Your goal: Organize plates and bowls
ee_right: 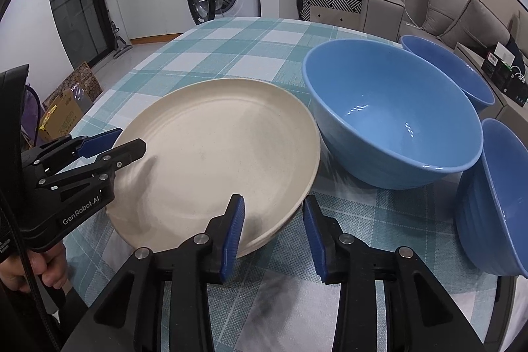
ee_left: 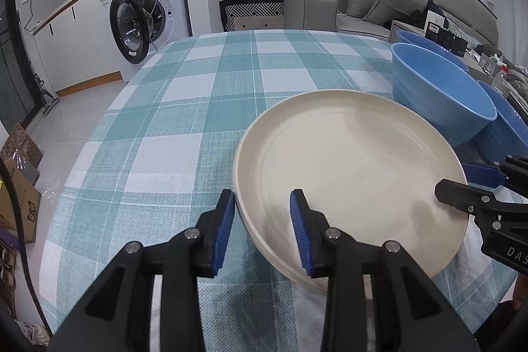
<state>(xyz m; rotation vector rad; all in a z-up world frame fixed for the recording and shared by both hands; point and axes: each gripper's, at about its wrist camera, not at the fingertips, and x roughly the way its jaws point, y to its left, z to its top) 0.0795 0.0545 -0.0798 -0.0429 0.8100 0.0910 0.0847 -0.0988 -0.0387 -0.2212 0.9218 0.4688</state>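
Cream round plates [ee_left: 349,167], matte and plastic-looking, lie stacked on the checked teal-and-white tabletop [ee_left: 184,108], just beside a large glossy blue bowl [ee_right: 392,121]; two more blue bowls [ee_right: 452,68] stand near it toward the right edge. From the layered rims at the near side, there seem to be at least two plates.

The left gripper [ee_left: 262,230] straddles the stack's left rim, one blue pad outside, one over the plate floor; its jaws stand partly open with neither pad pressing. The right gripper [ee_right: 274,236] straddles the opposite rim likewise, jaws partly open, gripping nothing.

I judge the plates light, stiff and fairly tough, though the smooth rim could slip between ribbed pads. The raised rim is the natural hold: pinch it on opposite sides, level, so the stack does not tilt or slide apart. The bowls look glossier, deeper, and likely more slippery at their walls.
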